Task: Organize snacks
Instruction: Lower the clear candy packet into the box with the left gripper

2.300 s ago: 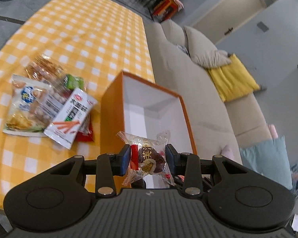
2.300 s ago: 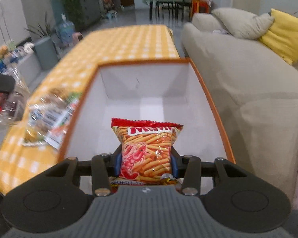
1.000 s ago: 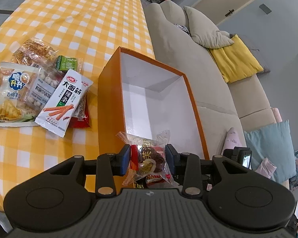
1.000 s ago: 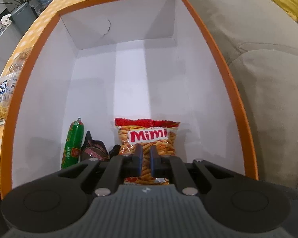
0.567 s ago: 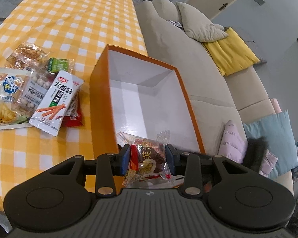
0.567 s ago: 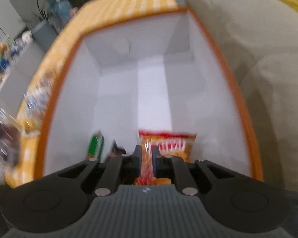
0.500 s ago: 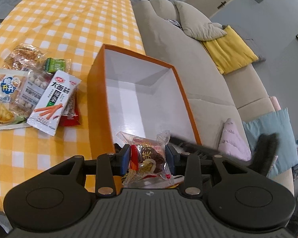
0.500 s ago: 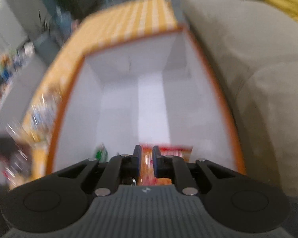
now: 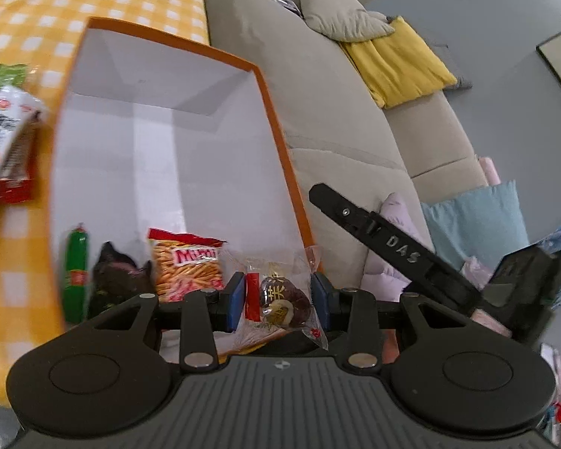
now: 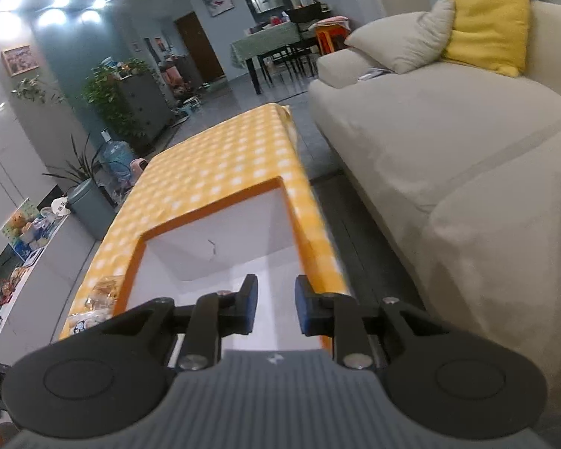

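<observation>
Fingers of the left gripper clamp a clear snack packet; orange box holds Mimi bag (right gripper parted, empty).

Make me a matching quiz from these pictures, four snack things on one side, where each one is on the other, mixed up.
1. Mimi snack bag
2. clear-wrapped snack
3. green sausage stick
4. white stick-snack packet

A. on the checked tablecloth, left of the box
B. in the left gripper's jaws
C. by the box's left wall
D. box floor, beside a dark packet

1-D, 2-B, 3-C, 4-A
</observation>
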